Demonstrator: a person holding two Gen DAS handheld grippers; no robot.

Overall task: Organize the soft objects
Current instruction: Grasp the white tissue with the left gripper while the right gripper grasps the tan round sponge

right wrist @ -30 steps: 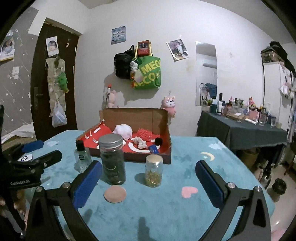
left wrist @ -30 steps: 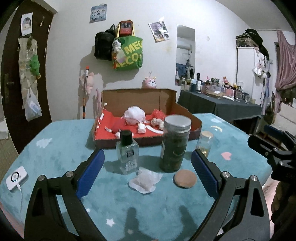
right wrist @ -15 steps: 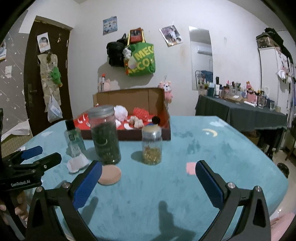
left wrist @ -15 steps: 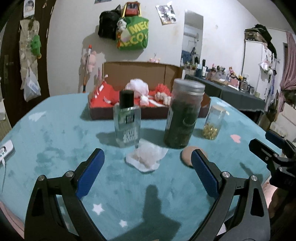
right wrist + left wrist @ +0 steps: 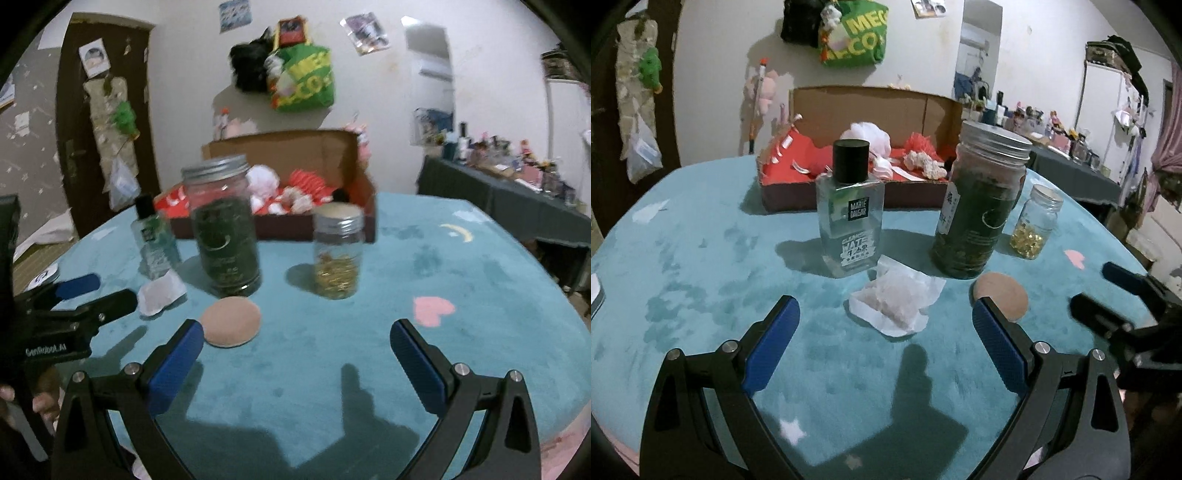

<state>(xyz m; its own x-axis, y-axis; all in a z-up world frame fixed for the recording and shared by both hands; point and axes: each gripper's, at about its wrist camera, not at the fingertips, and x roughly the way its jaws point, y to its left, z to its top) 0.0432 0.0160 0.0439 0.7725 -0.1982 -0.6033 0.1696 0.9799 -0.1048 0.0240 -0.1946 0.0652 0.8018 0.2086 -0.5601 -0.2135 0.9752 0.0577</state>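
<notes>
A white crumpled pad in a wrapper (image 5: 895, 301) lies on the teal table (image 5: 701, 266), just ahead of my open, empty left gripper (image 5: 884, 334). It also shows in the right wrist view (image 5: 160, 293). A round tan powder puff (image 5: 1001, 295) lies to its right, close to the left gripper's right finger, and shows in the right wrist view (image 5: 231, 321) just ahead of my open, empty right gripper (image 5: 295, 350). A cardboard box (image 5: 871, 110) with a red lining holds several soft items at the back; it also shows in the right wrist view (image 5: 291, 147).
A clear cleansing-water bottle (image 5: 849, 210), a tall dark jar (image 5: 982, 203) and a small jar of gold capsules (image 5: 1036, 227) stand between the soft items and the box. The right gripper (image 5: 1123, 302) shows at the left view's right edge. Bags hang on the wall.
Both grippers have moved forward and lower toward the table. The bottle, jars, pad and puff now look larger and nearer. Nothing on the table has moved.
</notes>
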